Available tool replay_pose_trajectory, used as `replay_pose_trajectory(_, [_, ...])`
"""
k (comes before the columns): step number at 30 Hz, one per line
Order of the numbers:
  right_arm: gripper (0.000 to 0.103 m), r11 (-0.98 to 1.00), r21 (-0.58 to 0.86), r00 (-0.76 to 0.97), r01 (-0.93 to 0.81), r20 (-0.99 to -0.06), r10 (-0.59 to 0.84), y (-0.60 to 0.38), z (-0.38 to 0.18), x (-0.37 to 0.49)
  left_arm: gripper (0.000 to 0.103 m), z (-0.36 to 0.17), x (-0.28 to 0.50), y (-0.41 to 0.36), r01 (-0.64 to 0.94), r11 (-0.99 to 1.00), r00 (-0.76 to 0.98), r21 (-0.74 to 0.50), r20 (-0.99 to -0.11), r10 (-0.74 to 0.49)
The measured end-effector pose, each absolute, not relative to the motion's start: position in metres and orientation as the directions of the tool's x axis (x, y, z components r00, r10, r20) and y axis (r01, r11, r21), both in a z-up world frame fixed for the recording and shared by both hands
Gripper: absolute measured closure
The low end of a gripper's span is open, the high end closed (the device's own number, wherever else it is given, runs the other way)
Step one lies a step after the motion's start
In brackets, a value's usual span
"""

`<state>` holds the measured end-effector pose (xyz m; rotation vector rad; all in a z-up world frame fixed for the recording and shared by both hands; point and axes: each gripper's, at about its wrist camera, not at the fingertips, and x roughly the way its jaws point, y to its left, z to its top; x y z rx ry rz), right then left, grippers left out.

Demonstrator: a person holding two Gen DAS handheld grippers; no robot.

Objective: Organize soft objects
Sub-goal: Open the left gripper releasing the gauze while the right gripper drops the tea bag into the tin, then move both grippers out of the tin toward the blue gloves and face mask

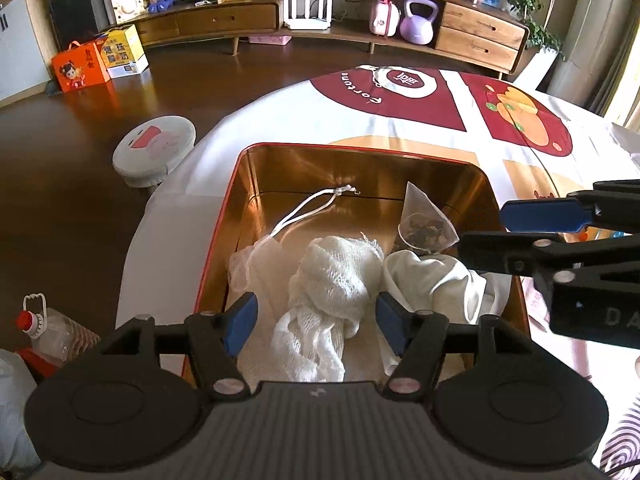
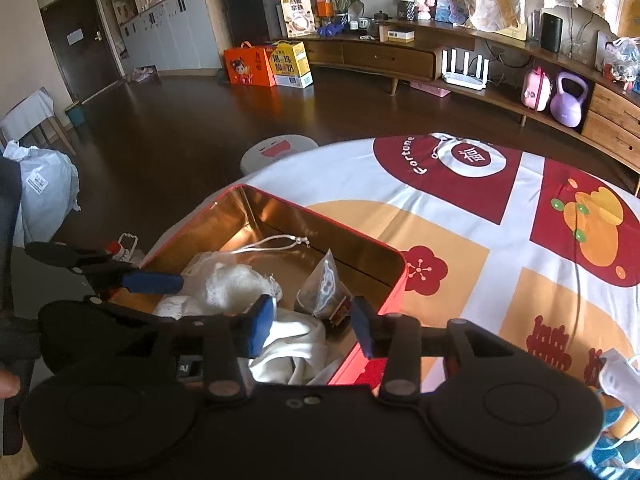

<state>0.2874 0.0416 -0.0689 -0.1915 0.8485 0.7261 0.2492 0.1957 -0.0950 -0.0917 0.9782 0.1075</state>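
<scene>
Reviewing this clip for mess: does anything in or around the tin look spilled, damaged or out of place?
Nothing spilled or damaged. The tin holds crumpled gauze, a drawstring bag, a white cloth and a tea bag standing on its base: loosely heaped, not folded.

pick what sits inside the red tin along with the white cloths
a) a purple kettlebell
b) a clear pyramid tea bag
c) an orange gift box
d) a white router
b: a clear pyramid tea bag stands inside the red tin next to the white gauze cloth, and the right wrist view shows it in there too.
</scene>
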Motion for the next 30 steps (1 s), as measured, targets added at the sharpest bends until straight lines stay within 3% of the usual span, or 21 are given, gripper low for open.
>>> replay_pose_trajectory(14, [0.038,0.736,0.148,0.457,-0.661,-0.699,0.55,0.023,-0.042,0.262,0.036,-0.072,0.226,0.187,-0.137,0.99,0.588,-0.026,-0.807,0.06])
replay_pose_trajectory(17, [0.035,0.737,0.154,0.459,-0.658,-0.694,0.555,0.018,-0.038,0.256,0.029,-0.066,0.22,0.185,-0.137,0.99,0.601,-0.04,-0.797,0.052])
replay_pose_trajectory(30, [0.013,0.733,0.187,0.488,-0.653,-0.637,0.597,-0.014,-0.019,0.223,0.029,-0.039,0.184,0.167,-0.115,0.992,0.667,-0.046,-0.744,0.043])
